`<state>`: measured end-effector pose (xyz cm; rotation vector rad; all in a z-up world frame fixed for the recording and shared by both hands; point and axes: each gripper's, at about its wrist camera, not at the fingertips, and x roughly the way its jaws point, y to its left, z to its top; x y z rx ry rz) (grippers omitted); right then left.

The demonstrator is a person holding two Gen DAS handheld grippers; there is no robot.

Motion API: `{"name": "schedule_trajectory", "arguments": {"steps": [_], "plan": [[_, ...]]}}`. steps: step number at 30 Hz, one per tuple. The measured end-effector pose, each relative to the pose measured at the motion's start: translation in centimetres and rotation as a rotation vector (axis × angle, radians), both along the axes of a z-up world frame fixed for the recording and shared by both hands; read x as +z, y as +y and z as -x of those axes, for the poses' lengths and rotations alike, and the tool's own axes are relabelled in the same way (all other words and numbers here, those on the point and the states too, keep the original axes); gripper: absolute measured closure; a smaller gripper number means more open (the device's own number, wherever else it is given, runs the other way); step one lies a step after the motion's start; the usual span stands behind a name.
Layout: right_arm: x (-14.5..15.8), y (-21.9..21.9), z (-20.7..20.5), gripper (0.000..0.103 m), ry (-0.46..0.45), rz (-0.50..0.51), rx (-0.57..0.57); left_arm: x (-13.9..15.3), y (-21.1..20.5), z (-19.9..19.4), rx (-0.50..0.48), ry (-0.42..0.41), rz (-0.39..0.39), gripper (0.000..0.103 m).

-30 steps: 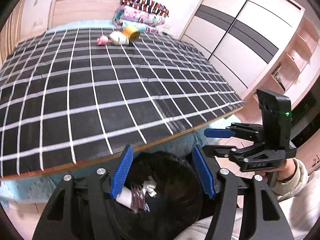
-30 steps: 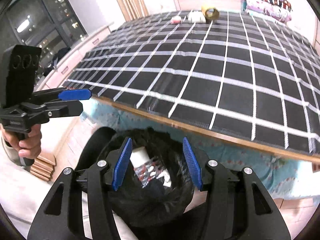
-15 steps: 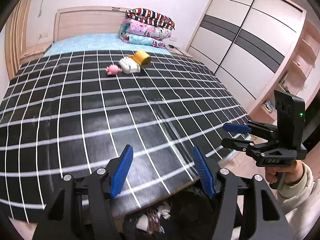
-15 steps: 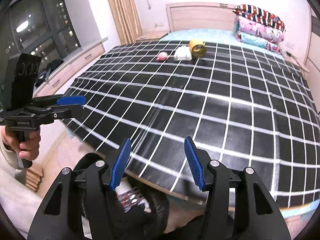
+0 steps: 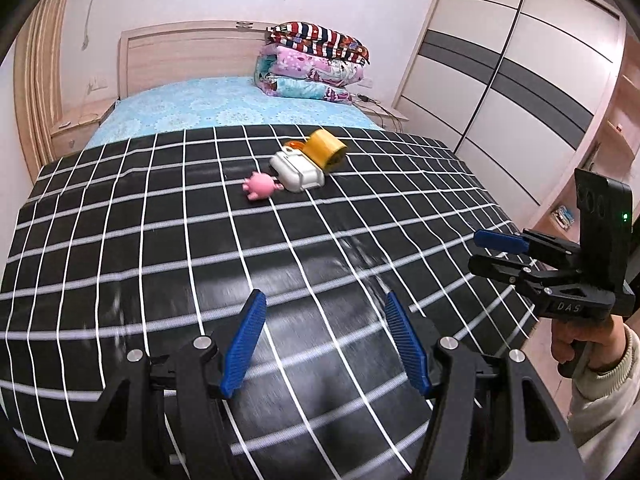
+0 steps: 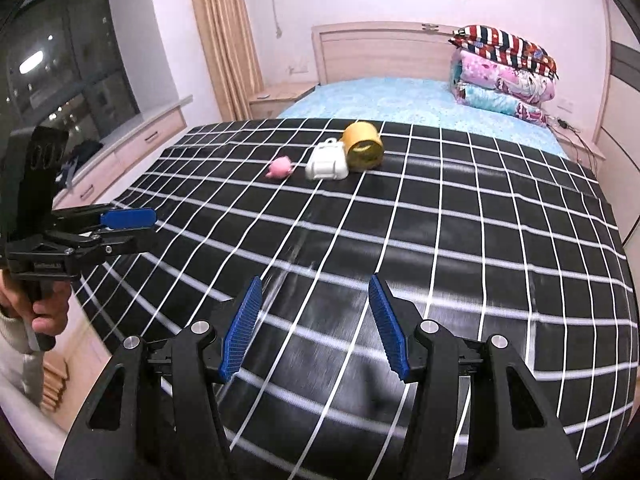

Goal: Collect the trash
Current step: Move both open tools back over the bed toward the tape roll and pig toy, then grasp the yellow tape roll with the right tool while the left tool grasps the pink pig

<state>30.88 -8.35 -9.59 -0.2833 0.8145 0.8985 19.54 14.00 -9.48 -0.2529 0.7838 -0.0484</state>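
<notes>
Three small items lie together far up the black white-checked bedspread: a pink pig toy, a white bag-shaped item and a yellow tape roll. The right wrist view shows them too: the pig, the white item, the roll. My left gripper is open and empty over the near end of the bedspread. My right gripper is open and empty beside it; it also shows in the left wrist view.
Folded quilts are stacked by the wooden headboard. A wardrobe with sliding doors runs along the right side. A window with a drawer bench and curtain lies left of the bed. A nightstand stands near the headboard.
Both grippers rose from above the black trash bag at the foot of the bed and moved forward over the bedspread. The bag has dropped out of view. Both stay open.
</notes>
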Motion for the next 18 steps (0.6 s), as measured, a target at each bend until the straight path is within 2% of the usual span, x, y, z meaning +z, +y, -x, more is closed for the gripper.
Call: {"name": "schedule_trajectory", "arguments": {"steps": [11,15,18], "plan": [[-1.4,4.1,-6.9,0.048,-0.014,0.054,-0.038,-0.7,3.7,-7.2,0.014,0.006,-0.069,0.044],[-2.4,5.6,-9.5,0.048,-0.004,0.072,-0.055,-2.3,5.4,-10.2,0.009,0.031,-0.029,0.044],[-2.9,6.6,-10.7,0.048,-0.002,0.081,-0.054,-3.3,6.1,-12.1,0.012,0.054,-0.026,0.044]]}}
